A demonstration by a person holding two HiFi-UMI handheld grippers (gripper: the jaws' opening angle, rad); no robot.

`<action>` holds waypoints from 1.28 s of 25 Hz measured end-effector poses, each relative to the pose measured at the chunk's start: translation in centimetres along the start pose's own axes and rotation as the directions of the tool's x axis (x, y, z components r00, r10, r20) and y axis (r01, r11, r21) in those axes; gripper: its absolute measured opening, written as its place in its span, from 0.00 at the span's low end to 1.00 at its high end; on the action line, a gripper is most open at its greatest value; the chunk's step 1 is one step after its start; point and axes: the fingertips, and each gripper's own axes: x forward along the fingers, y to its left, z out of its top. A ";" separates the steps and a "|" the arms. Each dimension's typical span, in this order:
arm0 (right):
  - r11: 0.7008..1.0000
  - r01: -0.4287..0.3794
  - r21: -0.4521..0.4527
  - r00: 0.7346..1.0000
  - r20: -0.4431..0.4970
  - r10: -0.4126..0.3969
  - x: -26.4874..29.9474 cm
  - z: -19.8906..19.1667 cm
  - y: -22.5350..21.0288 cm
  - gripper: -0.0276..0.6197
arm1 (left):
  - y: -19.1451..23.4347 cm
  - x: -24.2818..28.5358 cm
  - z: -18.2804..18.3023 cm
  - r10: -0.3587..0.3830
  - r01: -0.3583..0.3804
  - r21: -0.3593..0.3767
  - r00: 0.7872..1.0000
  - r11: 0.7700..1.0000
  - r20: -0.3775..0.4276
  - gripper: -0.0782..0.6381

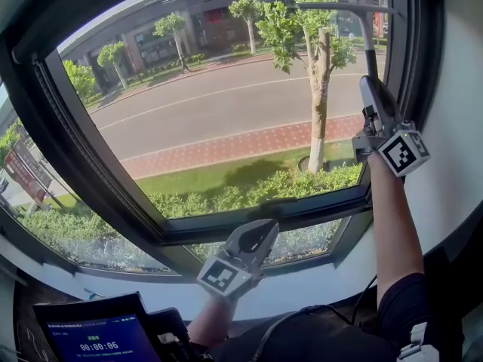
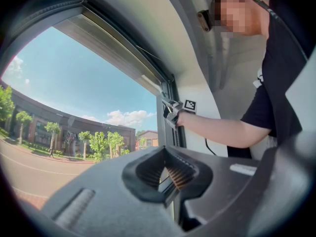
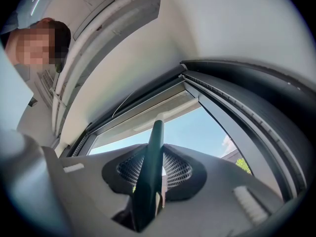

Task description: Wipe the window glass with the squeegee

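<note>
The big window glass (image 1: 226, 104) fills the head view, with a street and trees behind it. My right gripper (image 1: 375, 96) is raised at the pane's upper right corner, shut on the squeegee's dark handle (image 1: 370, 51). The thin blade (image 1: 355, 7) lies across the top of the glass. In the right gripper view the dark green handle (image 3: 150, 172) runs up between the jaws toward the top frame. My left gripper (image 1: 253, 240) hangs low in front of the lower frame, shut with nothing in it. In the left gripper view the right gripper (image 2: 170, 113) shows by the side frame.
A dark frame bar (image 1: 249, 213) separates the main pane from a lower pane (image 1: 90, 240). The right side frame (image 1: 419, 44) stands just beside the raised gripper. A tablet with a timer (image 1: 94, 338) sits at the lower left. A cable (image 1: 362, 296) hangs under the right arm.
</note>
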 end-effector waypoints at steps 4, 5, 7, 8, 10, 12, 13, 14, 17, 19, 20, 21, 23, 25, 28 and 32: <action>1.000 0.012 -0.004 1.000 -0.014 -0.013 -0.8 -0.7 0.1 0.19 | 0.0 -0.1 -0.1 0.000 0.000 -0.004 1.000 1.000 -0.003 0.12; 1.000 0.015 -0.003 1.000 -0.017 -0.015 -1.1 -0.9 0.1 0.19 | 0.0 -0.1 -0.2 -0.001 0.001 -0.005 1.000 1.000 -0.004 0.12; 1.000 0.019 0.000 1.000 -0.021 -0.019 -1.5 -1.4 0.2 0.19 | -0.1 -0.1 -0.3 -0.004 0.004 -0.004 1.000 1.000 -0.006 0.12; 1.000 0.021 0.002 1.000 -0.022 -0.021 -1.8 -1.6 0.2 0.19 | -0.1 -0.1 -0.3 -0.006 0.006 -0.001 1.000 1.000 -0.007 0.12; 1.000 0.025 0.007 0.999 -0.027 -0.024 -2.2 -2.1 0.2 0.19 | -0.2 -0.1 -0.3 -0.008 0.008 0.001 1.000 1.000 -0.007 0.12; 0.999 0.029 0.014 0.999 -0.033 -0.028 -2.6 -2.6 0.2 0.19 | -0.1 -0.2 -0.3 -0.008 0.008 0.000 1.000 1.000 -0.007 0.11; 0.999 0.031 0.018 0.999 -0.036 -0.031 -2.9 -2.9 0.2 0.19 | -0.1 -0.2 -0.4 -0.009 0.009 -0.001 1.000 1.000 -0.007 0.12; 0.999 0.033 0.022 0.999 -0.039 -0.033 -3.2 -3.2 0.3 0.19 | -0.1 -0.3 -0.4 -0.010 0.010 -0.002 1.000 1.000 -0.007 0.12; 0.999 0.041 0.033 0.998 -0.050 -0.040 -4.0 -4.0 0.3 0.19 | -0.2 -0.3 -0.5 -0.013 0.012 -0.004 1.000 1.000 -0.008 0.11; 0.998 0.047 0.040 0.997 -0.058 -0.045 -4.6 -4.5 0.3 0.19 | -0.3 -0.3 -0.6 -0.015 0.015 -0.006 1.000 1.000 -0.010 0.12; 0.998 0.050 0.045 0.997 -0.062 -0.047 -4.9 -4.8 0.3 0.19 | -0.4 -0.3 -0.6 -0.017 0.017 -0.005 1.000 1.000 -0.011 0.12; 0.997 0.053 0.049 0.997 -0.066 -0.050 -5.2 -5.1 0.3 0.20 | -0.5 -0.4 -0.6 -0.019 0.019 -0.005 1.000 1.000 -0.012 0.12; 0.997 0.060 0.056 0.996 -0.072 -0.056 -6.0 -5.4 0.4 0.20 | -0.8 -0.5 -0.6 -0.023 0.023 -0.002 1.000 1.000 -0.013 0.11; 0.996 0.068 0.064 0.995 -0.077 -0.063 -6.6 -5.8 0.5 0.19 | -1.1 -0.5 -0.7 -0.027 0.027 -0.003 0.999 1.000 -0.018 0.12; 0.994 0.077 0.077 0.994 -0.083 -0.071 -7.2 -6.9 0.6 0.19 | -0.8 -0.6 -1.0 -0.032 0.032 -0.005 0.999 0.999 -0.022 0.12; 0.992 0.085 0.089 0.993 -0.086 -0.077 -8.1 -8.0 0.7 0.20 | -0.6 -0.8 -1.2 -0.038 0.038 -0.006 0.999 0.999 -0.028 0.12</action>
